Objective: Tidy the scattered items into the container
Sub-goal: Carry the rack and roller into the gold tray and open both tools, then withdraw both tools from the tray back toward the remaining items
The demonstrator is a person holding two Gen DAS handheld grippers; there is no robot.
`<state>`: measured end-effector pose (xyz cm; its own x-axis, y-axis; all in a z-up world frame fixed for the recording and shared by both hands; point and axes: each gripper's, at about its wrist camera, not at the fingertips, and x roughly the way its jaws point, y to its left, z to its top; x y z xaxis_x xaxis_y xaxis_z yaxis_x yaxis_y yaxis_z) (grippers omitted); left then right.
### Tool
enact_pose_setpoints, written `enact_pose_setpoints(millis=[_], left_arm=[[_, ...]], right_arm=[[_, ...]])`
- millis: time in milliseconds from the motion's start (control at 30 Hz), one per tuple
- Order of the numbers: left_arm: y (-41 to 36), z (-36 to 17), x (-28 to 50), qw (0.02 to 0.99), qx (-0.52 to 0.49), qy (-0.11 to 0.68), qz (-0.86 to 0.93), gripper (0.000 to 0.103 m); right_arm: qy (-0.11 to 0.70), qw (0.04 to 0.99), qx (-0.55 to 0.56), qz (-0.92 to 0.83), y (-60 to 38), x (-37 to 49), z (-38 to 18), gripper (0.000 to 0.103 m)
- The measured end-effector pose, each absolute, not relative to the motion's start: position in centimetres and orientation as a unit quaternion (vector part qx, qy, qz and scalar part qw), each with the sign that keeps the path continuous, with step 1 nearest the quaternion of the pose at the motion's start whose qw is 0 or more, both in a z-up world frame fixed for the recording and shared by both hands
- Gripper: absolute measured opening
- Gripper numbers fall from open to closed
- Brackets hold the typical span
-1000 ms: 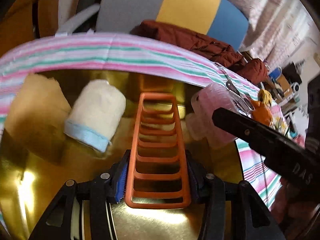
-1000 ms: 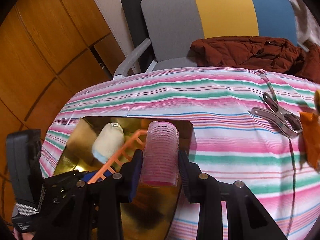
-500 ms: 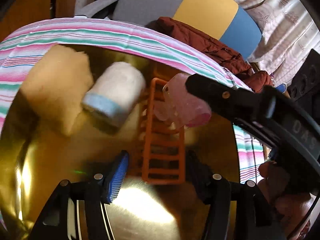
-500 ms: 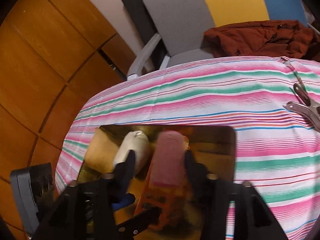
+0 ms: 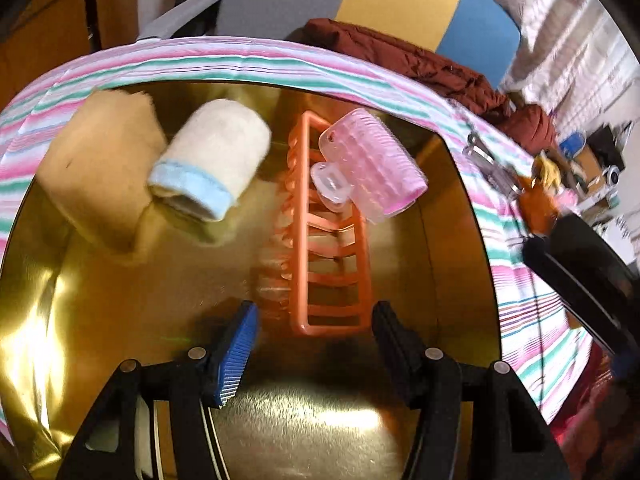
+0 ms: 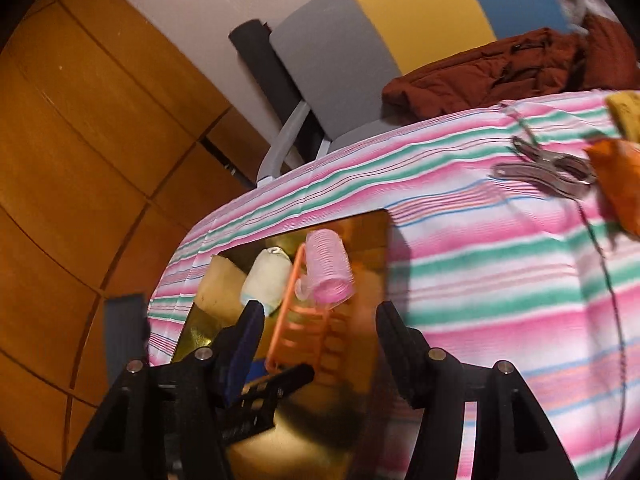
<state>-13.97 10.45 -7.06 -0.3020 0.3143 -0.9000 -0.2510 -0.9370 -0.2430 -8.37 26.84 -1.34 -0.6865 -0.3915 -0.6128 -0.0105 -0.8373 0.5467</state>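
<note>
Tricolour chair (image 6: 384, 28), wooden panelling (image 6: 80, 128)

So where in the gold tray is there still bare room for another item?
Bare gold tray floor lies near the left gripper, below the tan sponge and rolled cloth, and right of the orange rack. The far half is crowded; the pink roller lies on the rack.

No readable text in either wrist view.
You will find no label, brand or number legible here; the right gripper (image 5: 580, 264), seen from the left wrist, may carry lettering, but blur hides it.
</note>
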Motion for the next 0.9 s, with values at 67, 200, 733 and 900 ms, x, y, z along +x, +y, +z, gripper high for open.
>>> enact_pose_setpoints(millis=[67,200,733,900], left_arm=[[10.8,-7.1,-14.5,0.165,-0.561,-0.018,0.811,0.059],[10.5,-6.5,-15.0,0.157,-0.560,-0.037,0.813,0.059],[5.6,-6.0,-13.5,0.084,-0.550,-0.116,0.823,0.059],[5.4,-4.7,-12.6,0.037,-0.514,-0.081,0.853,0.059]], right_arm=[[-0.268,0.102,0.376,-0.881,27.7,-7.2,-1.2,0.060],[-0.283,0.091,0.366,-0.882,29.9,-5.0,-1.1,0.060],[-0.330,-0.005,0.328,-0.885,39.4,4.5,-2.4,0.063],[-0.323,-0.027,0.318,-0.891,41.6,7.1,-2.3,0.063]])
